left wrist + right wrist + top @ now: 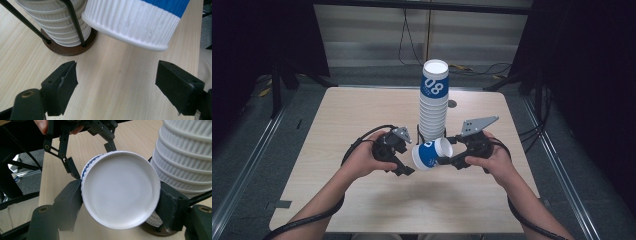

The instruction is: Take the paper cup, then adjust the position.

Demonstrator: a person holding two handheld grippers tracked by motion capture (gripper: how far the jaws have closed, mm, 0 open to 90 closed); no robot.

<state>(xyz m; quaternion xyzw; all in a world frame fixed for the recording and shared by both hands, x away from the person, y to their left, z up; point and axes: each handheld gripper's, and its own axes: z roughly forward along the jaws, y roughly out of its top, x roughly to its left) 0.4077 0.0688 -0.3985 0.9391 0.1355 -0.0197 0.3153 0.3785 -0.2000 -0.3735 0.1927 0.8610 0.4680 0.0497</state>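
Observation:
A tall stack of white ribbed paper cups [434, 107] stands upside down in a wire holder at the table's middle; its top cup has a blue band marked 08. My right gripper [443, 160] is shut on one loose cup [431, 154], held on its side just in front of the stack. In the right gripper view the cup [120, 190] turns its flat base to the camera, pinched between both jaws. My left gripper [406, 159] stands open just left of the cup's mouth. In the left gripper view the cup's ribbed rim [135, 22] hangs beyond the open jaws, apart from them.
The holder's round brown base [67, 50] and black wires sit close behind both grippers. The light wooden table [362, 110] has bare room to the left, right and front. Cables lie on the floor beyond the far edge.

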